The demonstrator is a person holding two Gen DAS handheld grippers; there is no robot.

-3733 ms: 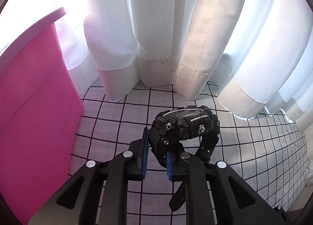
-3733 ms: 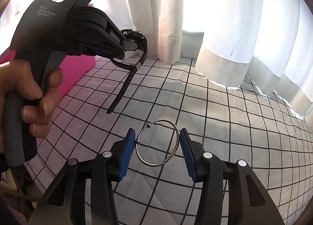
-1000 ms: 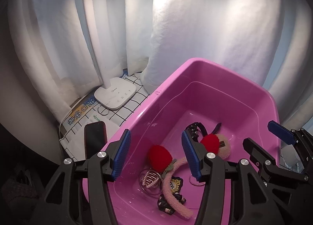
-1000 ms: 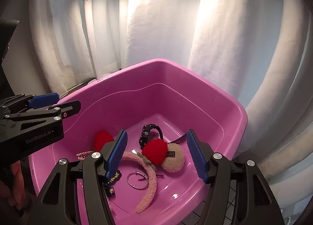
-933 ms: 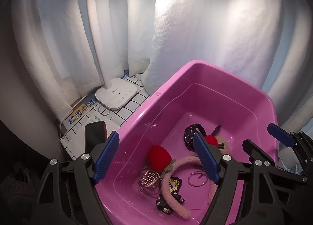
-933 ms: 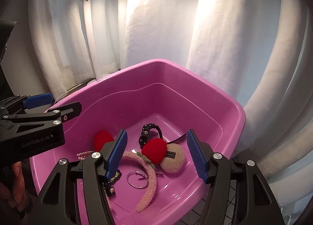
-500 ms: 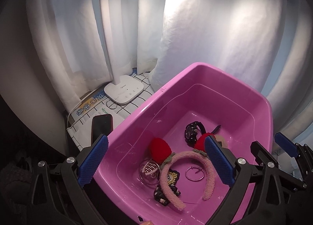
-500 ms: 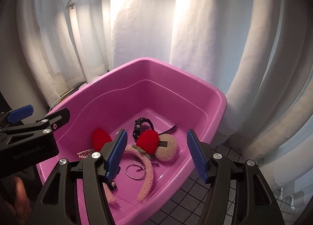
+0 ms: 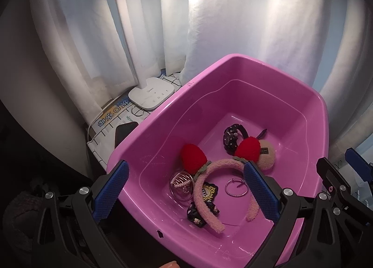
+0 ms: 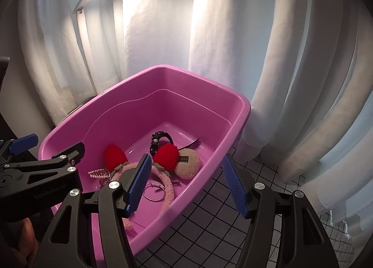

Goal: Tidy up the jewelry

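Observation:
A pink plastic tub (image 9: 233, 63) (image 10: 200, 81) holds the jewelry. Inside lie a black watch (image 9: 230, 138) (image 10: 157, 139), a silver hoop bracelet (image 9: 236, 188) (image 10: 153, 192), a pink fuzzy headband with red strawberry ears (image 9: 205, 181) (image 10: 166, 153), a pearl hair claw (image 9: 180, 180) (image 10: 99, 172) and a dark patterned hair clip (image 9: 197, 215). My left gripper (image 9: 185, 190) is open and empty above the tub's near side. My right gripper (image 10: 186, 185) is open and empty above the tub's right rim.
A white desk lamp (image 9: 151, 93) stands left of the tub, with a black phone (image 9: 123, 131) and a metal ring (image 9: 137, 111) beside it. White curtains (image 10: 291, 70) hang behind. A grid-patterned cloth (image 10: 209, 228) covers the surface right of the tub.
Since 3.7 s ago the watch and bracelet have come to lie in the tub, and both grippers are empty. In the last second the left gripper opened wider and both pulled back from the tub.

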